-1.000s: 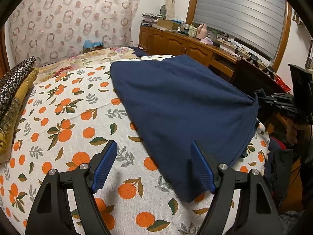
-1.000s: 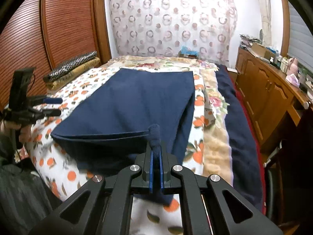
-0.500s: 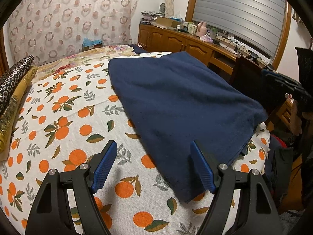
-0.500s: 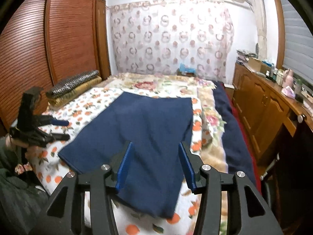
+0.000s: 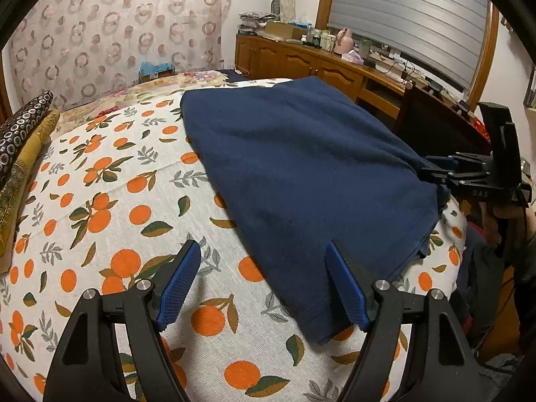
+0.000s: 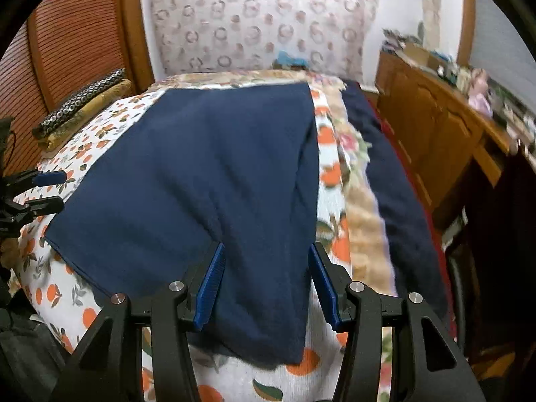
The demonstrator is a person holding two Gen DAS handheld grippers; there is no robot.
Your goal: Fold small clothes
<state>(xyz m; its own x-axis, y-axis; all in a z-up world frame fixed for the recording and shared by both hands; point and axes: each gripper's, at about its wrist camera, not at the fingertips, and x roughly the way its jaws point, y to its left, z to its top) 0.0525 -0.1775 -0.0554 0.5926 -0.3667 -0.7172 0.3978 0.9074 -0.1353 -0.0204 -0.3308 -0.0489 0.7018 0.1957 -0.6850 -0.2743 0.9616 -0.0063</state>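
1. Your right tongs (image 6: 266,281) have let go: a second ago they pinched the near corner of the navy garment (image 6: 207,174); now they are spread, straddling its right near corner again.
2. Your left tongs (image 5: 264,288) stay spread, unmoved, at the garment's left near corner.
3. The garment lies flat, folded over, on the orange-print bedspread (image 5: 110,201), its near edge hanging a little over the bed's end.
4. That fold looks finished; you are likely lined up for the next one.
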